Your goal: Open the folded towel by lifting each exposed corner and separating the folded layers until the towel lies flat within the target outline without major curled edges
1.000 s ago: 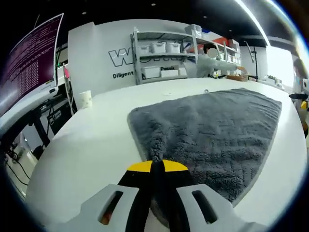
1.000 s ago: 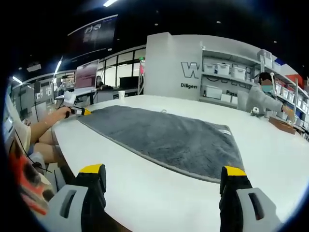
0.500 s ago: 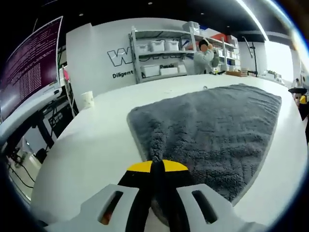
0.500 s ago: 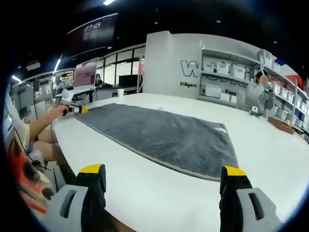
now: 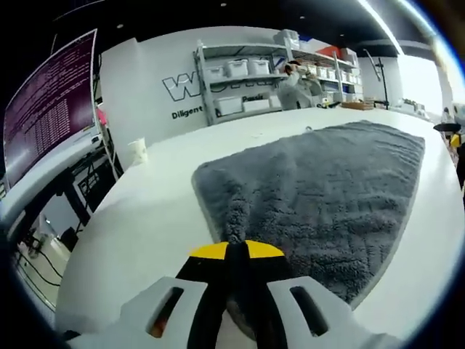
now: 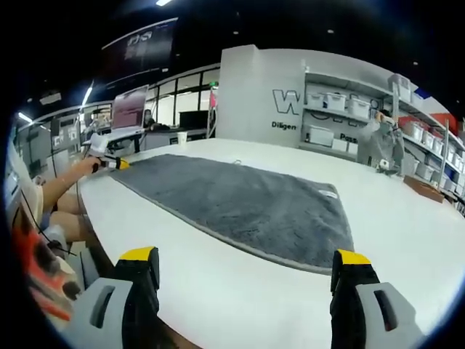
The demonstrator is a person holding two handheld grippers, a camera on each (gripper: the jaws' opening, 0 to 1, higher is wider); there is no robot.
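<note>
A grey fluffy towel [image 5: 320, 189] lies spread on the white table [image 5: 145, 218]. My left gripper [image 5: 236, 251] is shut on the towel's near corner, its yellow-tipped jaws pressed together over the pile. In the right gripper view the same towel [image 6: 232, 200] stretches across the table, and the left gripper [image 6: 109, 163] shows small at its far left corner, held by a hand. My right gripper [image 6: 247, 265] stands open above bare table, short of the towel's near edge, with nothing between its jaws.
A paper cup [image 5: 136, 150] stands at the table's far left. Shelves with white bins [image 5: 240, 83] line the back wall, and a person [image 6: 378, 142] stands by them. A large screen [image 5: 43, 109] hangs at the left.
The towel has slid slightly across the table towards the left gripper's corner. The person by the shelves has shifted. Both grippers keep their jaws as before.
</note>
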